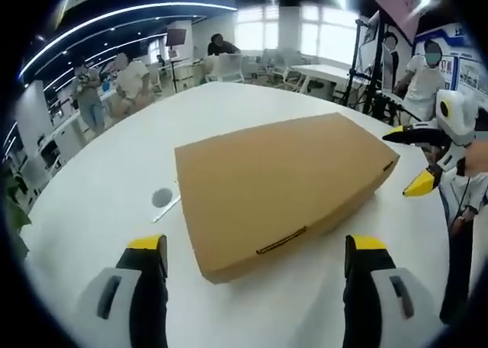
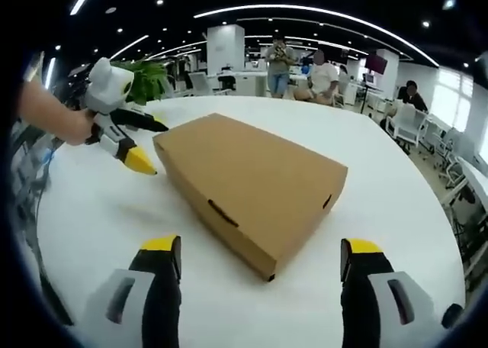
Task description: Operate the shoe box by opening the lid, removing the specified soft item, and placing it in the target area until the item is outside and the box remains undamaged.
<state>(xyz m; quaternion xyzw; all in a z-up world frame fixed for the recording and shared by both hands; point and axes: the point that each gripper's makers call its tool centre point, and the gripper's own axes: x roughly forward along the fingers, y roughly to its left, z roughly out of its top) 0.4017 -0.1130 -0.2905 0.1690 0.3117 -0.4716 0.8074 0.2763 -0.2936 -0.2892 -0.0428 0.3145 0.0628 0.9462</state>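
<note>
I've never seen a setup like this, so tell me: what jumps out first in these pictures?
A flat brown cardboard box, lid shut, lies in the middle of a round white table. Two yellow-tipped grippers face it with jaws open: the left gripper beside one end, the right gripper at the other. Behind is a bright office with people standing about.

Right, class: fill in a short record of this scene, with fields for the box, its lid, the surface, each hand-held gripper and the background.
box: brown cardboard box, lying flat
lid: closed
surface: white table
left hand-held gripper: open, box between its jaws, no contact
right hand-held gripper: open, near a box corner
background: people standing, chairs
</note>
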